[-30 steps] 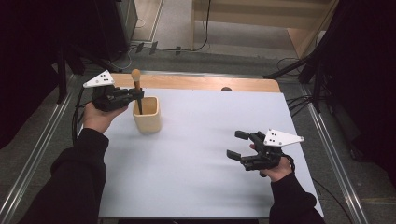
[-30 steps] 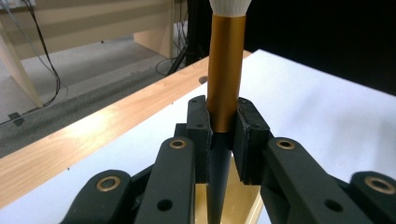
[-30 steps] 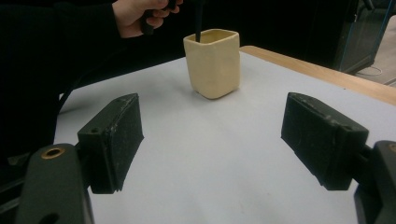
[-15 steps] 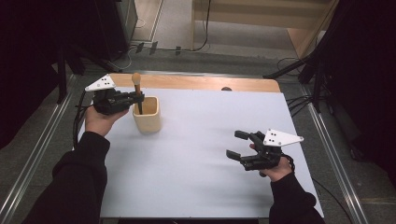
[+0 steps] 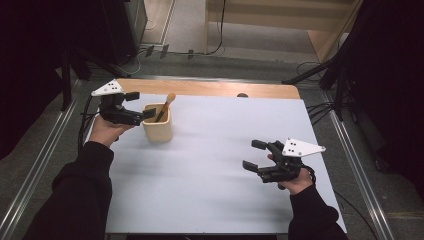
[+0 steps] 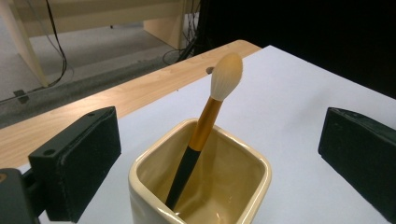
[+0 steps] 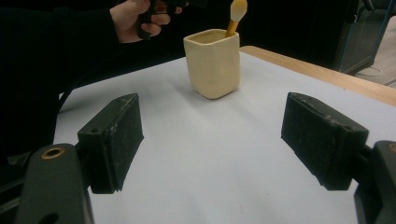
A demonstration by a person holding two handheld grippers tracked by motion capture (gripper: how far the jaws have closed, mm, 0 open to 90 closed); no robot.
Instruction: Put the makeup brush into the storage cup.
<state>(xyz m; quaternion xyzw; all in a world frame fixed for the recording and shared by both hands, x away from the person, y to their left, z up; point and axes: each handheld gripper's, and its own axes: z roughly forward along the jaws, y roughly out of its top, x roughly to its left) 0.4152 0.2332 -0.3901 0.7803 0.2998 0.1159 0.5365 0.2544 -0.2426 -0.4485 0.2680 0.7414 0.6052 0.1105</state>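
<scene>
I note a white sheet [image 5: 215, 190] covering most of the tabletop [image 5: 210, 88], whose bare wooden strip shows along the far edge with a small dark hole [image 5: 242, 95] in it. Cables [image 5: 200, 51] trail over the grey floor [image 5: 180, 30] beyond. Metal rails [image 5: 35, 170] flank both sides.

No readable text, label, brand, number or sign anywhere.
Plain and unmarked: cream cup [image 6: 201, 186], brush [image 6: 205, 126] with gold ferrule and black handle, white tabletop [image 5: 225, 165]. Small dark dots on the grey plates of the left gripper [image 5: 135, 106] and right gripper [image 5: 254, 155], not letters or digits. No print on the black pads [image 7: 114, 140] in either gripper view.
</scene>
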